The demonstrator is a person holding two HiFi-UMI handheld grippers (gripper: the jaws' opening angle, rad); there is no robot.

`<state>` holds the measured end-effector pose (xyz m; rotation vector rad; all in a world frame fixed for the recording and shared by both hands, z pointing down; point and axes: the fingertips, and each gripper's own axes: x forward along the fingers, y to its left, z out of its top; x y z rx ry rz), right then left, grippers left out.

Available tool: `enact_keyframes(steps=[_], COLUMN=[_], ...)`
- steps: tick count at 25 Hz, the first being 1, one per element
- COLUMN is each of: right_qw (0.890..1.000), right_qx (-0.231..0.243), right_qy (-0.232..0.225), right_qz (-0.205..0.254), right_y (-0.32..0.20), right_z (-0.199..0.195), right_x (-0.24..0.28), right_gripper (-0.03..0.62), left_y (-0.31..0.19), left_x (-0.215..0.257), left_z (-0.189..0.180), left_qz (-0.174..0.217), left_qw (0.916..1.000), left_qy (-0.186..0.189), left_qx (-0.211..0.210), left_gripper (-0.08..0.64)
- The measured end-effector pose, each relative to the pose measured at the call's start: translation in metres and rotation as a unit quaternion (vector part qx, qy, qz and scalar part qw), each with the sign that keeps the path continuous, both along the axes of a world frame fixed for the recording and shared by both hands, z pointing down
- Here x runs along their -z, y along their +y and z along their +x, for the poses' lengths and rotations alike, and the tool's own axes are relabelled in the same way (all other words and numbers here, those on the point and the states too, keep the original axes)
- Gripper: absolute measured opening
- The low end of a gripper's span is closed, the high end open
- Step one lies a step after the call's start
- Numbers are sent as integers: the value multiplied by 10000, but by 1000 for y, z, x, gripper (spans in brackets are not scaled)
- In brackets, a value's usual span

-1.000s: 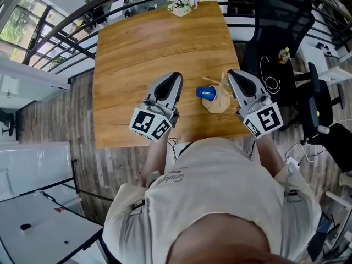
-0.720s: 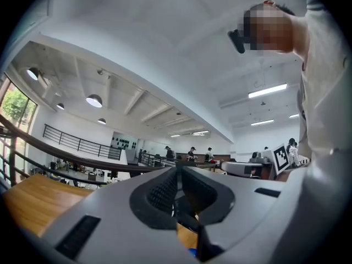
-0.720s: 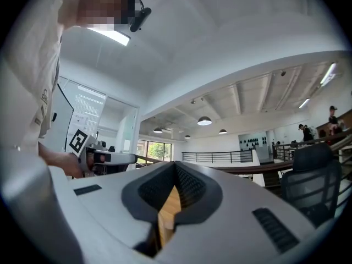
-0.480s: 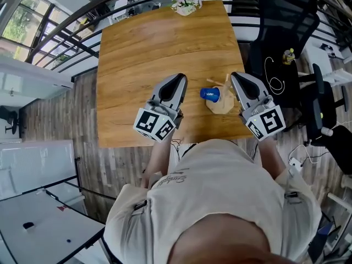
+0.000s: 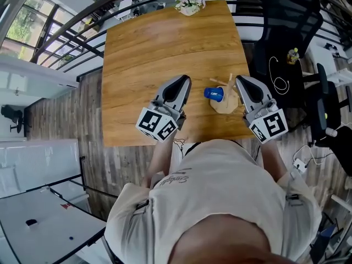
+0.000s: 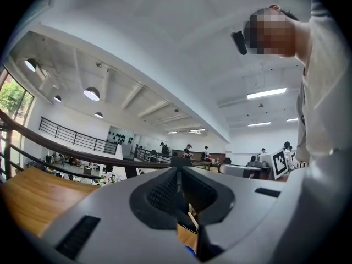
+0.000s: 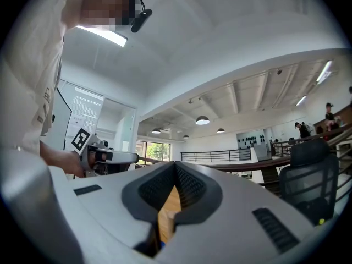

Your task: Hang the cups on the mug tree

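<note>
- Count: one small blue cup (image 5: 213, 94); one pale wooden mug tree with thin pegs (image 5: 226, 102); two grippers; one pot of white flowers (image 5: 190, 3); two black office chairs (image 5: 289, 16).
- Blue cup lies on its side against the left side of the mug tree, near the front right of the brown wooden worktop (image 5: 165, 43). Cannot tell whether its handle sits on a peg.
- Left gripper (image 5: 183, 80): jaws closed, pads together, nothing between them. It is just left of the cup, not touching it.
- Right gripper (image 5: 241, 80): jaws meet at the tips, nothing gripped. It is close beside the right of the mug tree.
- Cup and tree stand between the two grippers.
- Flower pot is at the far edge of the worktop, well apart from the cup.
- The chairs stand to the right of the worktop. One carries a small yellow-green bottle (image 5: 293, 55) and a white cable (image 5: 278, 76).
- Black railing (image 5: 71, 40) runs beyond the worktop's left and far sides.
- Writing: white print on the cup and script on the person's pale shirt (image 5: 220, 191), both too small to read. Each gripper's cube bears black-and-white square markers.
</note>
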<state>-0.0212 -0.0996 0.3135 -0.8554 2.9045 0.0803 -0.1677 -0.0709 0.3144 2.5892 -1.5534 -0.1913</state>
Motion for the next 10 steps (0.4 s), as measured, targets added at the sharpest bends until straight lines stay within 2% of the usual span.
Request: enact_keyframes(steps=[10], right_qw=[9999], right_qx=[130], right_qy=[-48], right_qz=[25], right_y=[2], right_z=[-2], right_x=[-2], right_gripper=[-5], left_y=[1], left_x=[11], left_z=[0], left_qz=[30], left_qw=[9999], left_qy=[113], left_qx=[-33], left_gripper=[35])
